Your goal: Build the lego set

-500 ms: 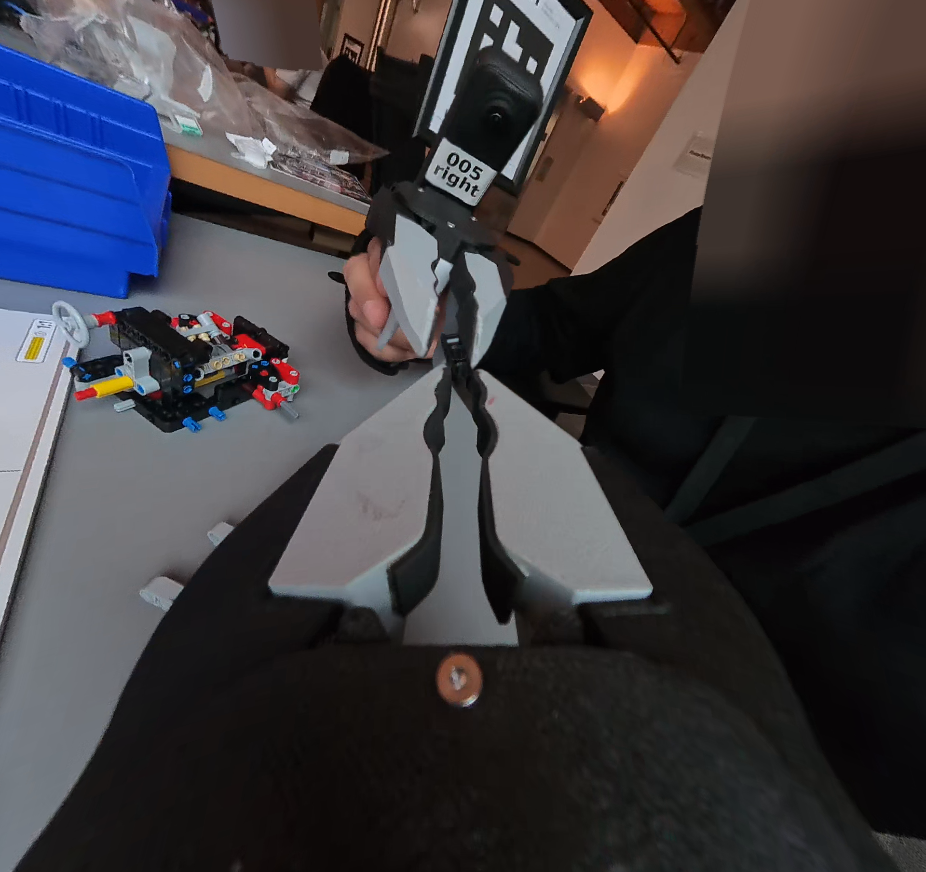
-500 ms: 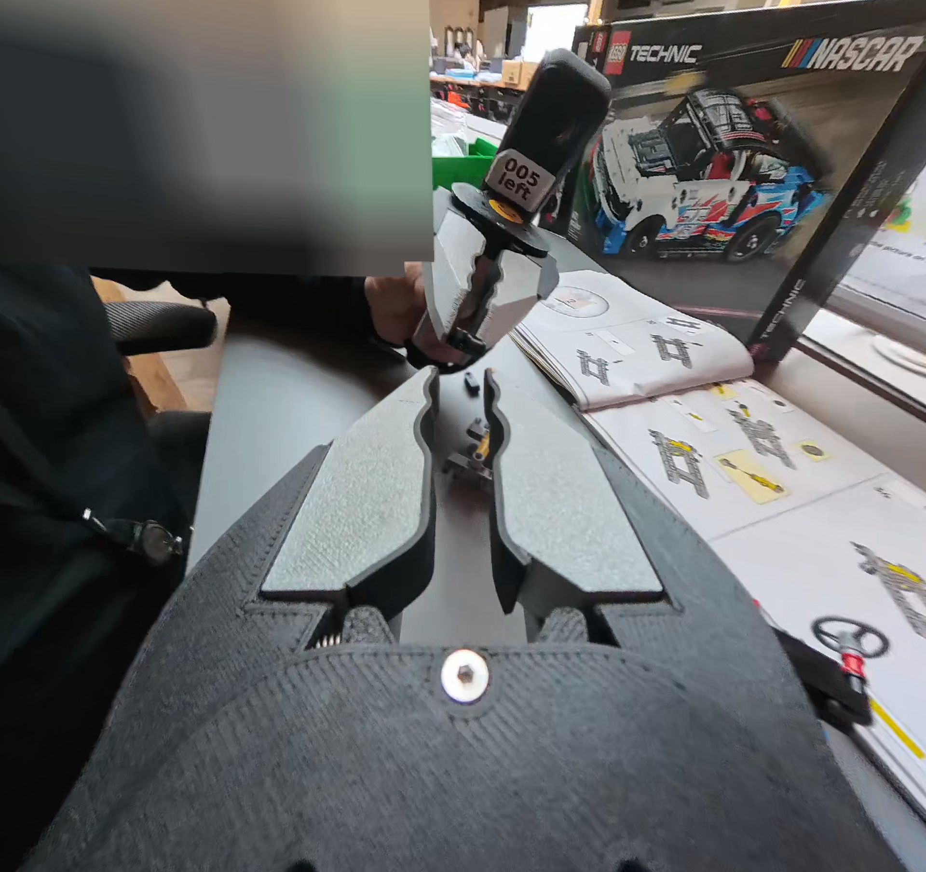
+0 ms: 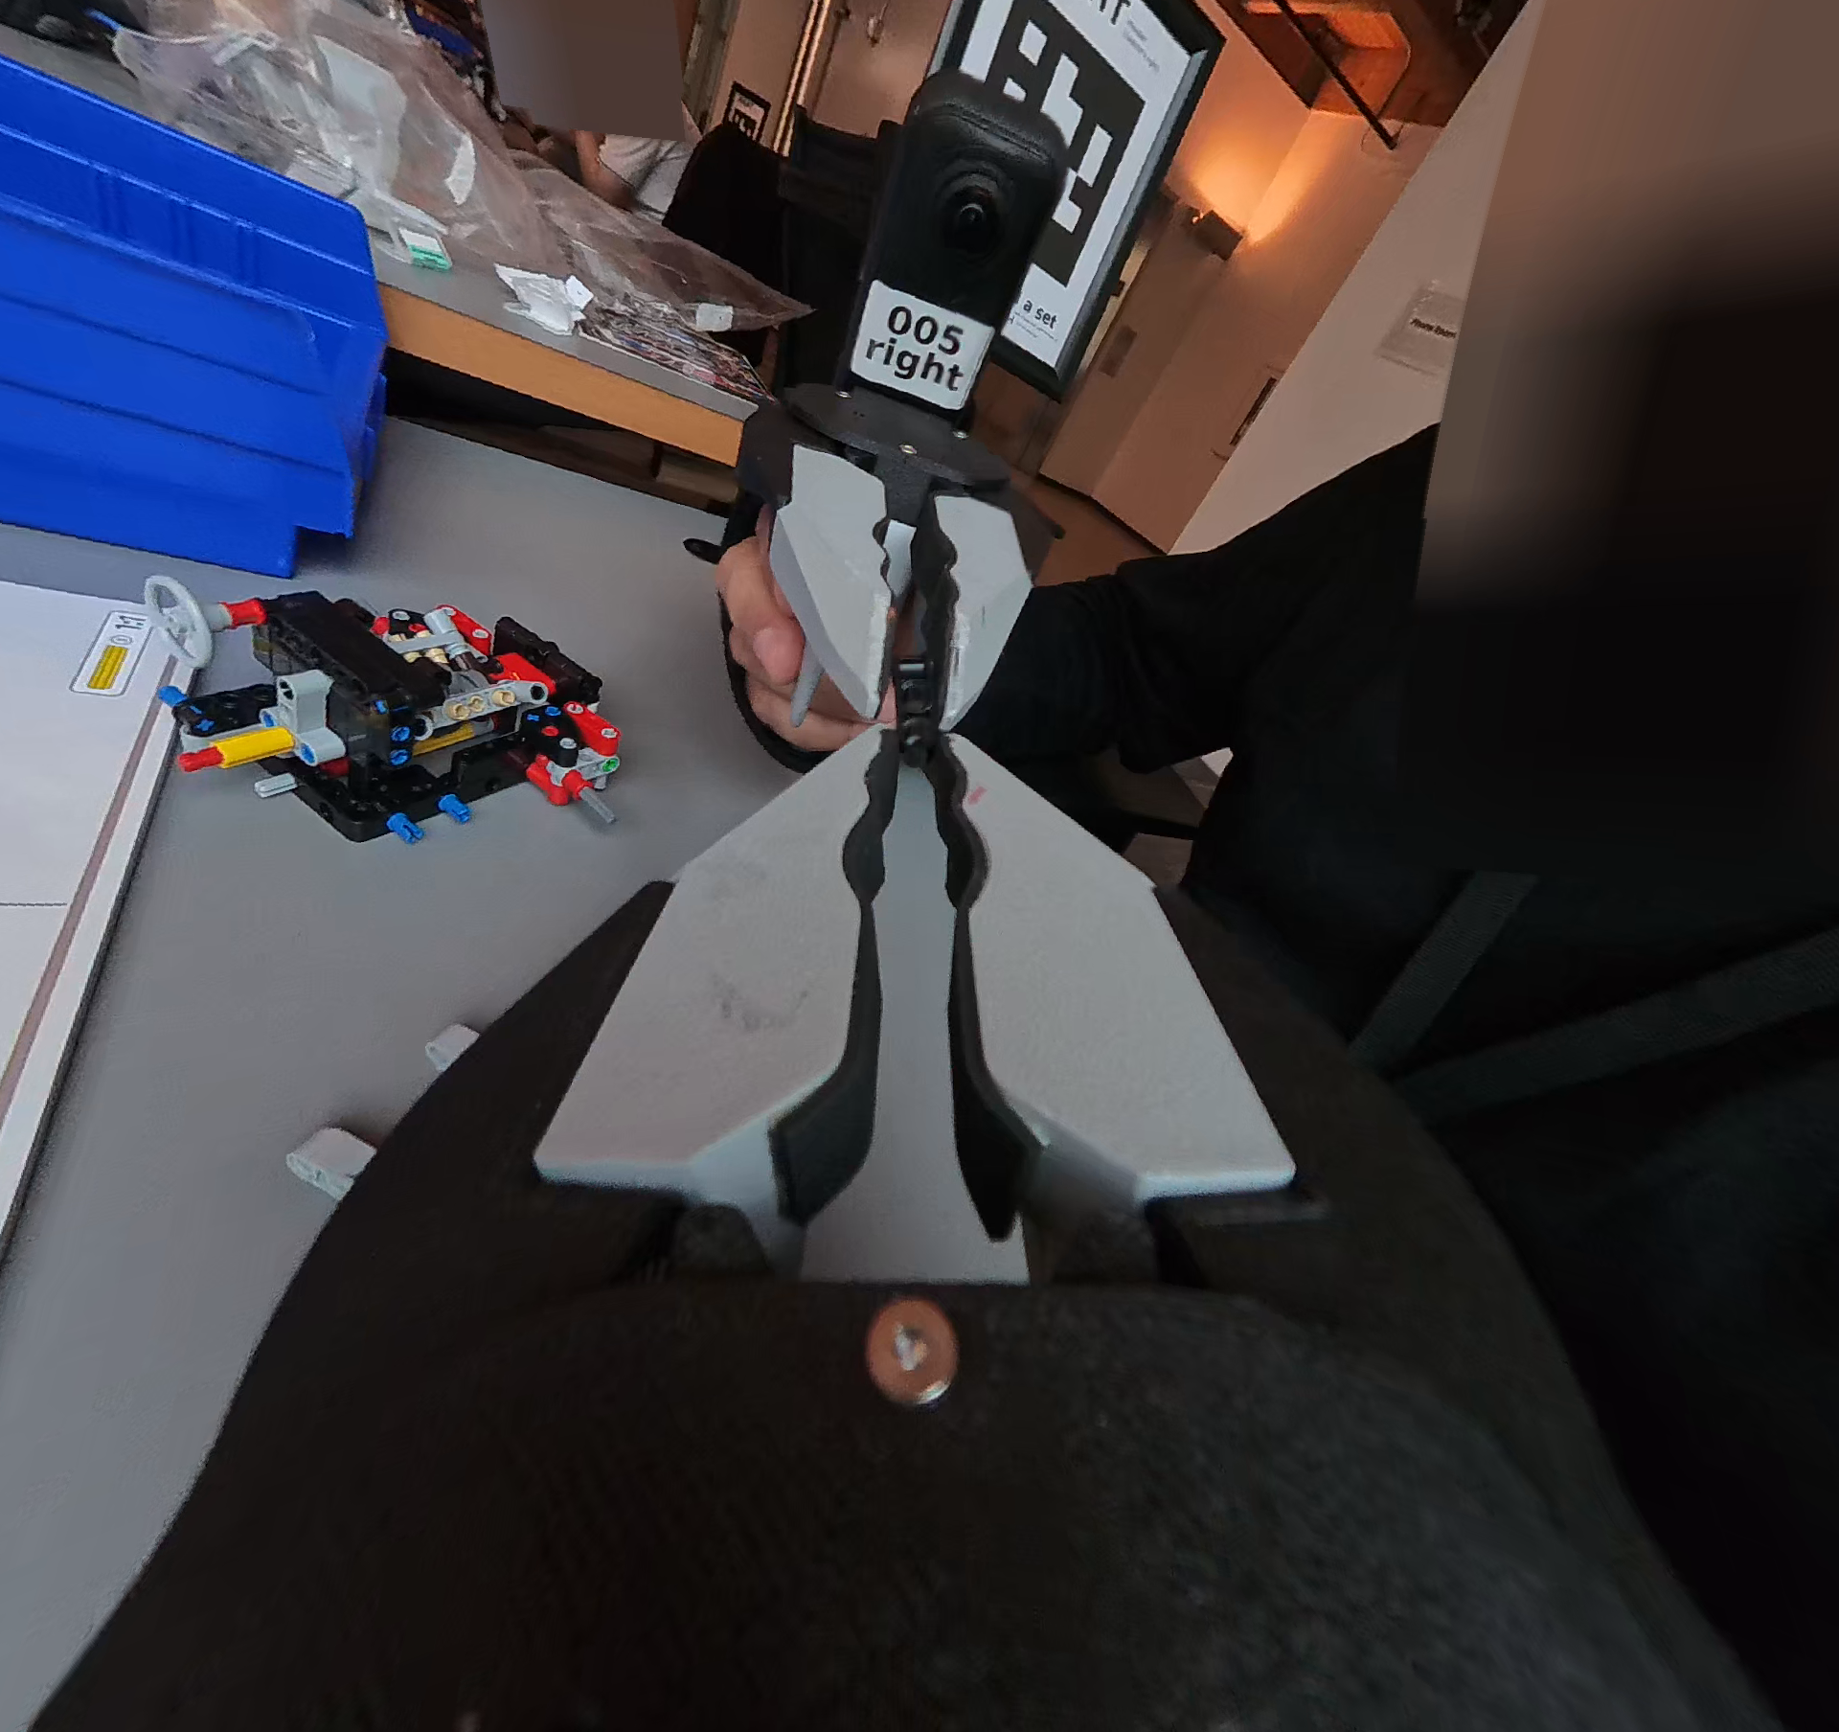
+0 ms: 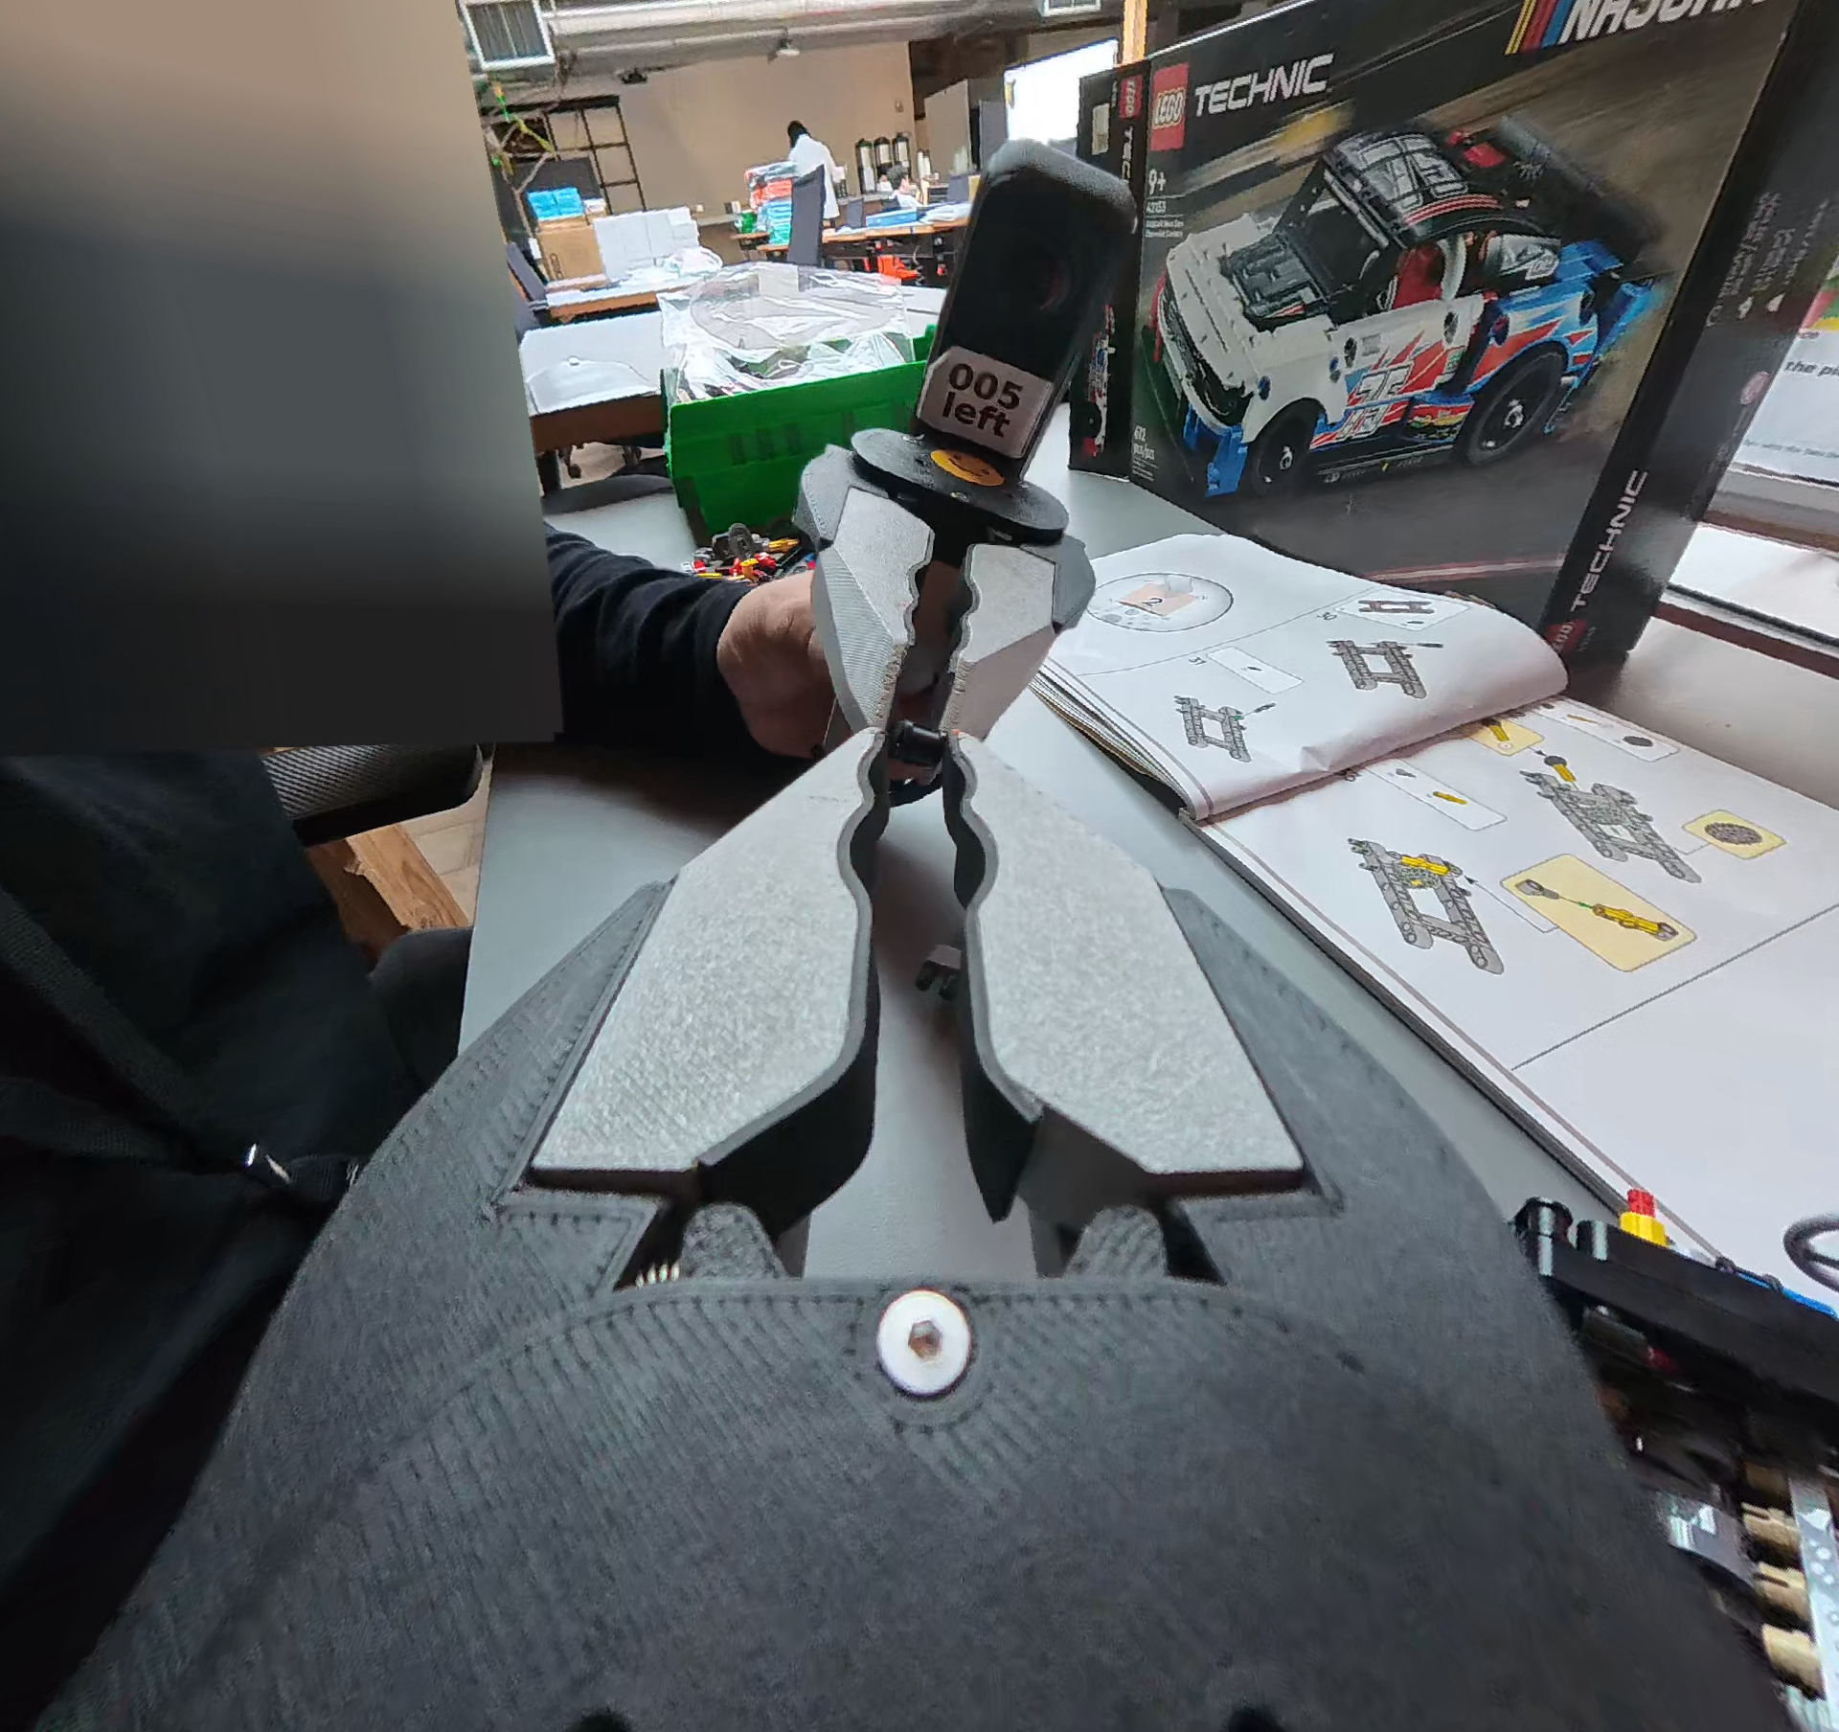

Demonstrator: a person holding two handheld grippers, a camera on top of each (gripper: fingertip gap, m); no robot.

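Blue bins [image 3: 179, 311], a green crate [image 4: 786, 450], a black, red and yellow chassis [image 3: 398, 709], grey table [image 3: 299, 938], white booklet [image 4: 1493, 788] with yellow panels.

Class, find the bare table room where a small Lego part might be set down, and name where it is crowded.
Free: the grey table between the part-built Lego chassis and the left gripper, though two small pale pieces lie at its near edge. Crowded: the instruction booklet and the blue bins.
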